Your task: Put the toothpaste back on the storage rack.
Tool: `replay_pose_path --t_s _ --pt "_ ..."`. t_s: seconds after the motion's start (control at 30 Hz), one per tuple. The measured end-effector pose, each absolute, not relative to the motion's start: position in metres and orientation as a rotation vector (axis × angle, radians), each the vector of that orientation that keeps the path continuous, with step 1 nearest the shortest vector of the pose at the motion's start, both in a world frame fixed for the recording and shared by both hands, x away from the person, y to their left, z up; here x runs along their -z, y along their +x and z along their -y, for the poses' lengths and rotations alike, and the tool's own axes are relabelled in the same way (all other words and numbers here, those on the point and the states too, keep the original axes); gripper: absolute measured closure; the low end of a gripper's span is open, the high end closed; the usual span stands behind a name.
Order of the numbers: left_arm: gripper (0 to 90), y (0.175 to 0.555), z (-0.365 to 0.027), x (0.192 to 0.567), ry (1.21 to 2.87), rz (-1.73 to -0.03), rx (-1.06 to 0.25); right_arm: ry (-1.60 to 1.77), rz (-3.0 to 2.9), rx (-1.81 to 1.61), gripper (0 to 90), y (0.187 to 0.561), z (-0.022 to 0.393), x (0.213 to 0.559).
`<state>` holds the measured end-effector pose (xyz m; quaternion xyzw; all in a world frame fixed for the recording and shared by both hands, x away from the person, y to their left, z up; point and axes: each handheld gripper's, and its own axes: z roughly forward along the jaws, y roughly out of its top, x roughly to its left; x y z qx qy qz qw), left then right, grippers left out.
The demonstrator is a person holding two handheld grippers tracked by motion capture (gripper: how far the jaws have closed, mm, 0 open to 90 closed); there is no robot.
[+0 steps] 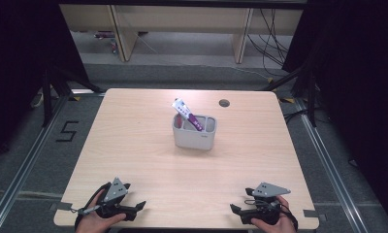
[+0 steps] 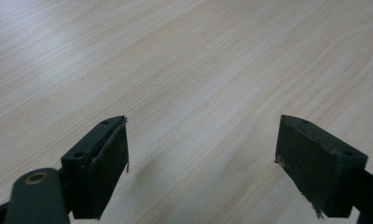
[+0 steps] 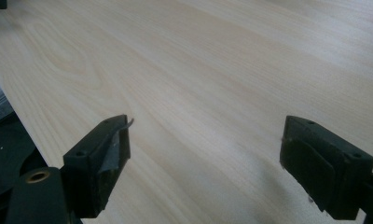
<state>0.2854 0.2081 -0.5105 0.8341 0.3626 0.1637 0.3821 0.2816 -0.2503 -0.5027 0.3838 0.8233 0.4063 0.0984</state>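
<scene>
1 grey holder (image 1: 194, 137) stands upright a little beyond the middle of the light wood table (image 1: 134, 145), well apart from both grippers. It has 2 compartments side by side. 1 white and purple tube (image 1: 188, 114) stands in it, its lower end down near the divider; which compartment it sits in I cannot tell. The tube's long axis is tilted, with the white top end leaning up and toward the far left, above the holder's rim.

1 round cable hole (image 1: 224, 103) sits in the tabletop beyond the holder, to its right.

2 grippers rest at the near edge, each held in 1 hand. The left gripper (image 1: 136, 208) lies at the near left corner, pointing right; its own view (image 2: 201, 149) shows its jaws spread wide over bare wood. The right gripper (image 1: 234, 209) lies at the near right corner, pointing left, and its own view (image 3: 205, 151) shows its jaws likewise wide apart with nothing between them.
</scene>
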Motion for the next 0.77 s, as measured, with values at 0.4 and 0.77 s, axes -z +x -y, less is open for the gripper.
replay_pose_path --t_s 0.4,0.77 --pt "16.6 0.2842 -0.2075 0.5105 2.111 -0.935 -0.414 1.128 -2.426 -1.17 16.8 0.2817 0.2512 0.5023" --pt "16.6 0.284 -0.2077 0.5101 2.12 -0.937 -0.414 1.144 -2.431 -1.174 16.9 0.2816 0.2498 0.5029"
